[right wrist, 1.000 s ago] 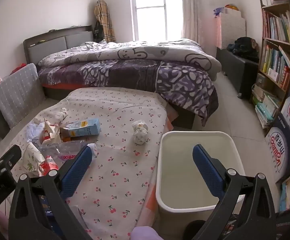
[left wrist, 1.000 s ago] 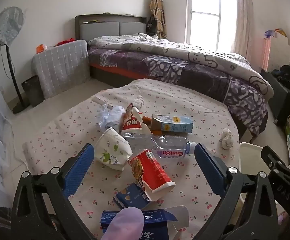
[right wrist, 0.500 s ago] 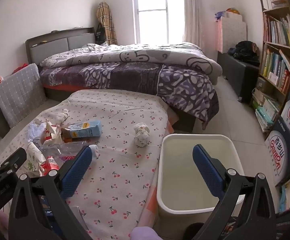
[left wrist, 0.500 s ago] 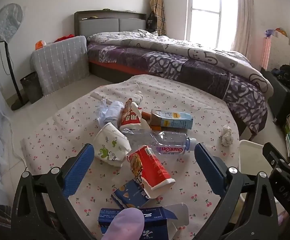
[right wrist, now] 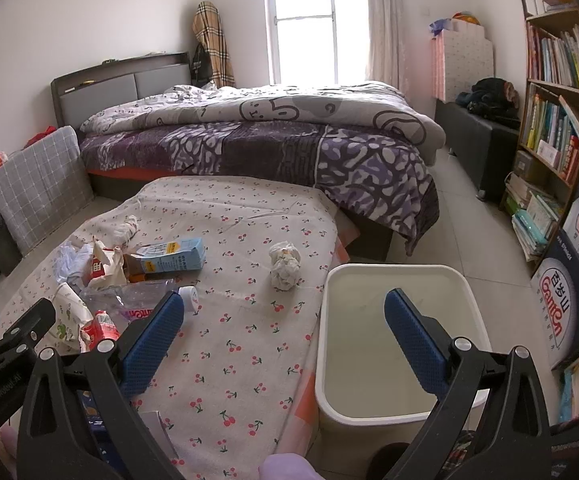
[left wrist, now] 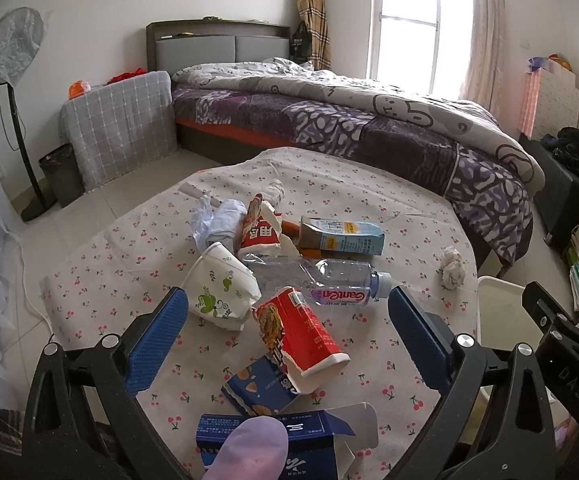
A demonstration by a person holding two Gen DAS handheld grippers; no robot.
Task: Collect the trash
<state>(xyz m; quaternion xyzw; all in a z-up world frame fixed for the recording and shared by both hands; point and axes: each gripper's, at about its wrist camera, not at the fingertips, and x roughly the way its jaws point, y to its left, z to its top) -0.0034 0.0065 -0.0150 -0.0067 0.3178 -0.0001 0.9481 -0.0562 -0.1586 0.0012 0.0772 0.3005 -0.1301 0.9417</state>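
Observation:
Trash lies on a cherry-print cloth point(left wrist: 129, 264): a red snack carton point(left wrist: 301, 332), a clear plastic bottle point(left wrist: 321, 280), a white paper cup point(left wrist: 221, 286), a blue drink carton point(left wrist: 341, 236), a red-white torn pack point(left wrist: 261, 232), a blue flat box point(left wrist: 273, 432) and a crumpled tissue point(left wrist: 453, 268). My left gripper point(left wrist: 287, 312) is open above the red carton. My right gripper point(right wrist: 283, 316) is open and empty, between the cloth and a white bin point(right wrist: 393, 344), which looks empty. The tissue point(right wrist: 285, 266) and drink carton point(right wrist: 173, 262) also show in the right wrist view.
A bed point(left wrist: 369, 128) with a purple quilt stands behind the cloth. A fan point(left wrist: 9, 92) and a small dark bin point(left wrist: 61, 176) are at the left. A bookshelf point(right wrist: 549, 120) and printed water boxes point(right wrist: 577, 280) stand at the right.
Both grippers have drawn back and risen slightly; the trash and bin sit a little lower and farther in view. Nothing was grasped or moved.

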